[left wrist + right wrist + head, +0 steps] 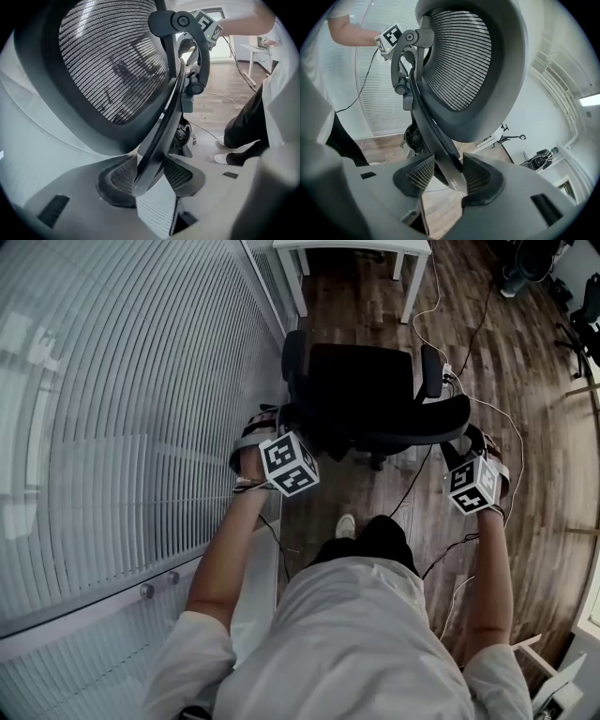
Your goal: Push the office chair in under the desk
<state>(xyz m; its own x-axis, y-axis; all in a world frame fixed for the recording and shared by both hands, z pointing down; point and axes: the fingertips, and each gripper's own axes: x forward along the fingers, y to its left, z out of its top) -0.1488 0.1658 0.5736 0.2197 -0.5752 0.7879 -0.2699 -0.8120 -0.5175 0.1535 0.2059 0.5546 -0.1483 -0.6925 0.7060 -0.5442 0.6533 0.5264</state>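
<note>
Head view: office chair point(361, 381) stands on the near side of the desk point(352, 247), seat facing it, not yet under it. Left gripper point(151, 169) has its jaws clamped on the left edge of the backrest point(394, 420); right gripper point(447, 176) is likewise clamped on the right edge.

Assessment: hold is secured and the push is the step in hand. The next move calls for even pressure from both hands towards the far desk, steering between its legs, clear of the blinds point(122, 409) at left and the cable point(487, 413) at right.
</note>
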